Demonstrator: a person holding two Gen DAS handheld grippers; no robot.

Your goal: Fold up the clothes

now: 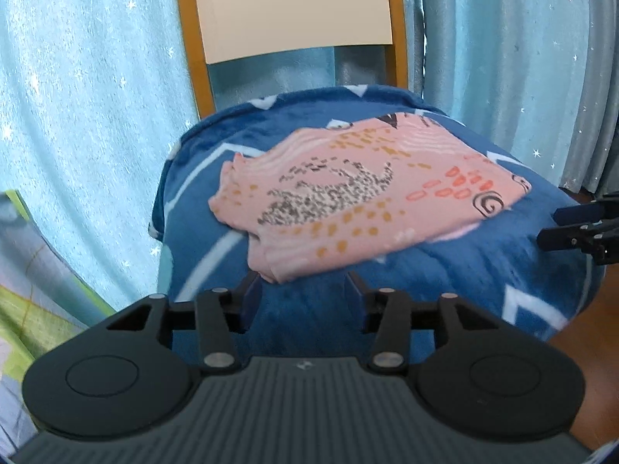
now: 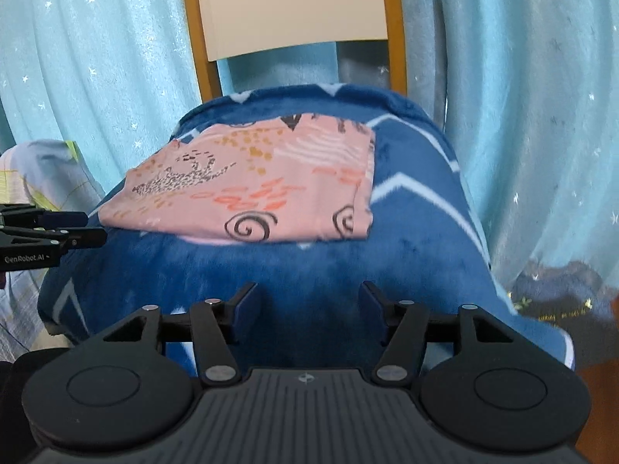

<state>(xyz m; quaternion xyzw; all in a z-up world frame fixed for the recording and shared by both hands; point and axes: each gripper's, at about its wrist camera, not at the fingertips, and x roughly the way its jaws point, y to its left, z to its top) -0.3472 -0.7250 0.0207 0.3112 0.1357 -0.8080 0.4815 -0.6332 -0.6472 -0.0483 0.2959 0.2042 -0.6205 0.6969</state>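
Note:
A pink patterned garment (image 1: 359, 197) lies folded into a flat packet on a blue blanket (image 1: 445, 282) that covers a chair seat. In the right wrist view the same pink garment (image 2: 251, 185) reads as a neat rectangle. My left gripper (image 1: 303, 284) is open just short of the garment's near corner, nothing between its fingers. My right gripper (image 2: 309, 295) is open over bare blanket (image 2: 309, 266), well in front of the cloth. Each view catches the other tool: the right gripper (image 1: 572, 228) at the right edge, the left gripper (image 2: 83, 228) at the left edge.
The wooden chair back (image 1: 294, 11) with a cream panel rises behind the seat. Light blue star-print curtains (image 1: 89, 96) hang all around. Light green and white cloth (image 2: 50, 170) lies to the left. Dark fabric (image 2: 561, 297) and brown floor lie at the lower right.

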